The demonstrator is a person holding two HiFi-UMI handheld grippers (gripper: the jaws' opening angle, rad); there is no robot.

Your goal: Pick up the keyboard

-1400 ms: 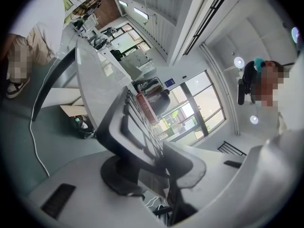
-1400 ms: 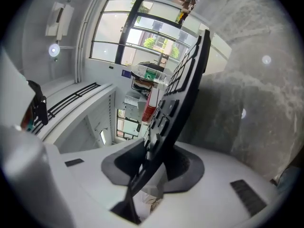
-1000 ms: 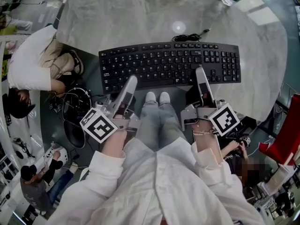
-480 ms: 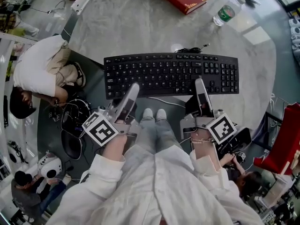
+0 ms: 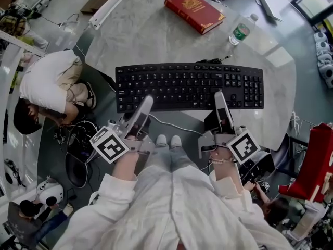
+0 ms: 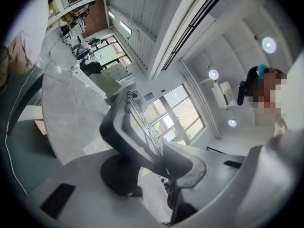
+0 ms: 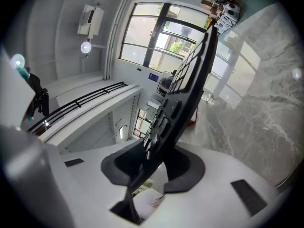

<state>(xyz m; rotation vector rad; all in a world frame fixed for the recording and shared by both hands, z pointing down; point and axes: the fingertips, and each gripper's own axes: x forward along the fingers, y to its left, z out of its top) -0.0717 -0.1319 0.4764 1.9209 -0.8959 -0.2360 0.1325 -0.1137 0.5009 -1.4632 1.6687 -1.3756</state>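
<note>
Keyboard (image 5: 187, 85) perhaps sank; gripper views alone show left claw (image 6: 156, 167), right claw (image 7: 159, 169) pinching it.

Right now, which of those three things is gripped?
The black keyboard, clamped by left tool and right tool; the red book and plastic bottle are untouched.

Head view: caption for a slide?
Left tool and right tool clamp a black keyboard by its near edge at a marble table.
</note>
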